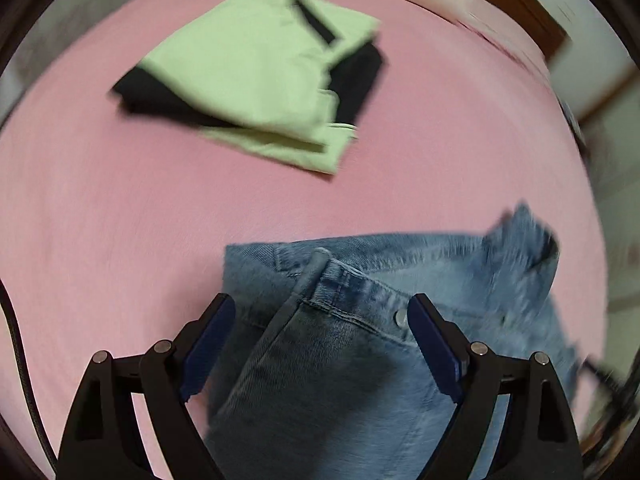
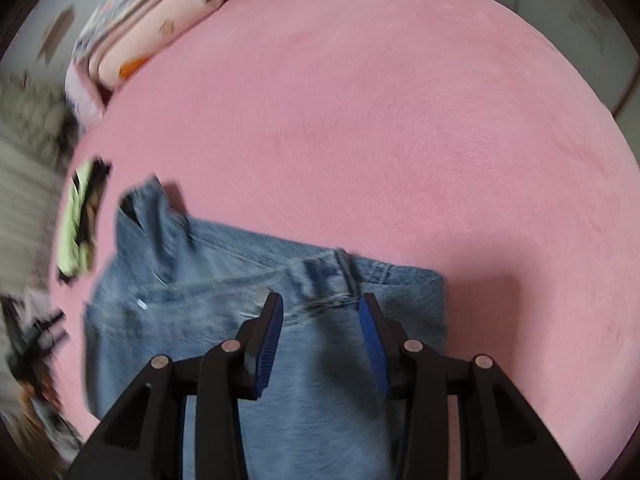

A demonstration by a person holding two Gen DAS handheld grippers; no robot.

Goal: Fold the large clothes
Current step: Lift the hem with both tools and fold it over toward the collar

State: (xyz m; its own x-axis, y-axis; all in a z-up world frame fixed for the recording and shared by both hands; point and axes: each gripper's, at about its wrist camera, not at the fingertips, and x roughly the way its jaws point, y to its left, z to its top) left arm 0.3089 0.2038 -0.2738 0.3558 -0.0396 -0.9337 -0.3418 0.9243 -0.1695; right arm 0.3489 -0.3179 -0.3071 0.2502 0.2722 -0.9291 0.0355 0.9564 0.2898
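Jeans point(image 2: 224, 320) lie flat, waistband running across pink bed point(image 2: 400, 120).

Pink bedsheet point(image 2: 400, 120) fills view; patterned bedding point(image 2: 132, 28) piled at far edge; pale wall point(image 1: 600, 40) behind

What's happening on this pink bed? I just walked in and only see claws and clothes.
A person is folding laundry with a handheld claw in each hand. Both claws hang over a pair of blue jeans lying on the pink bed cover. The left claw stands wide open at the waistband near the button; the right claw is partly open over the denim. Neither grips anything. A folded light green and black garment lies farther away.
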